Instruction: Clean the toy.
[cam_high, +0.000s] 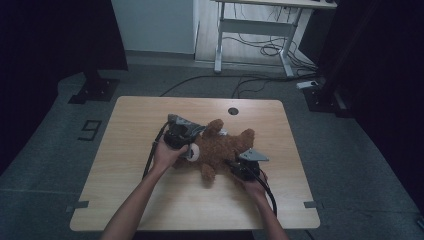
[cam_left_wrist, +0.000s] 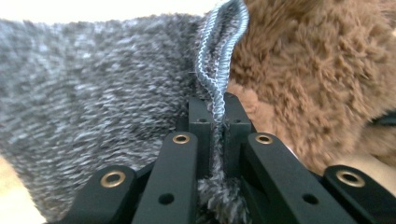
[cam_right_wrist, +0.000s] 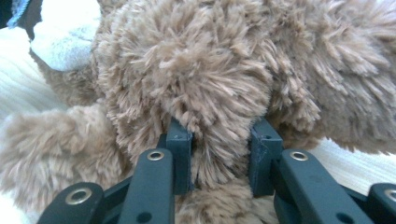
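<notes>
A brown teddy bear (cam_high: 225, 146) is seen lying near the middle of the wooden table (cam_high: 125, 190) in the high view, its limbs spread out. A grey knitted garment (cam_high: 184, 122) is draped at the bear's left end, beside its white muzzle (cam_high: 194, 152). The left gripper (cam_high: 176, 138) is held by the left hand (cam_high: 166, 155), with the forearm brought in diagonally from the bottom edge and the wrist bent toward the bear. In the left gripper view the jaws are pressed together on the ribbed hem (cam_left_wrist: 219, 70) of the grey garment (cam_left_wrist: 93, 84), with brown fur (cam_left_wrist: 317, 70) just beside it. The right gripper (cam_high: 239, 167) is gripped by the right hand (cam_high: 254, 186) at the bear's near side, pointed away from the person. In the right gripper view the jaws are clamped on a tuft of the bear's plush body (cam_right_wrist: 210, 93), fur bulging between them.
</notes>
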